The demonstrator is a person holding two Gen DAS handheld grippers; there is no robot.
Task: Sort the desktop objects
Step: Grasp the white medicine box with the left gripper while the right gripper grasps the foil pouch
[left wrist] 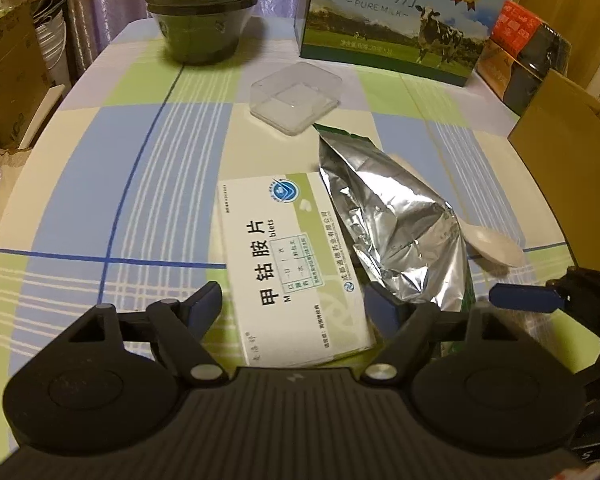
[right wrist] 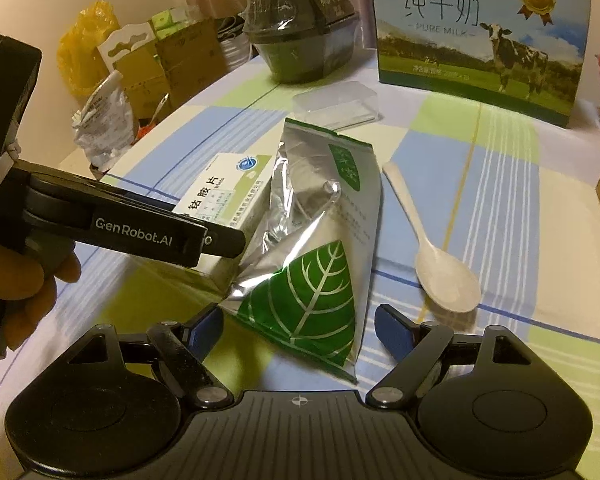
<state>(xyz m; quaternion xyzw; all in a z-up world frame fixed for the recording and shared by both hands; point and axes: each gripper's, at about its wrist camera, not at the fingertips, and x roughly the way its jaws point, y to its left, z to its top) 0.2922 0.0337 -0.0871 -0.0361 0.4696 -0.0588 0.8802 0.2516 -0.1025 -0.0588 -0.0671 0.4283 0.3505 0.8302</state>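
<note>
A white medicine box (left wrist: pixel 284 256) lies flat on the checked tablecloth. My left gripper (left wrist: pixel 294 300) is open with the box's near end between its fingers, the pads not pressing on it. In the right wrist view the left gripper (right wrist: pixel 236 246) reaches in from the left over the medicine box (right wrist: pixel 228 192). A crumpled silver foil bag (right wrist: pixel 320 240) with a green leaf print leans against the box's right side. My right gripper (right wrist: pixel 300 320) stands open just above the bag's near end, holding nothing. A white plastic spoon (right wrist: pixel 444 276) lies to the right of the bag.
A clear plastic box (left wrist: pixel 296 98) sits beyond the foil bag (left wrist: pixel 396 224). At the back stand a dark lidded bowl (left wrist: pixel 202 20) and a milk carton (left wrist: pixel 400 20). Stacked boxes (left wrist: pixel 540 184) line the right edge. Cartons and bags (right wrist: pixel 140 72) crowd the floor to the left.
</note>
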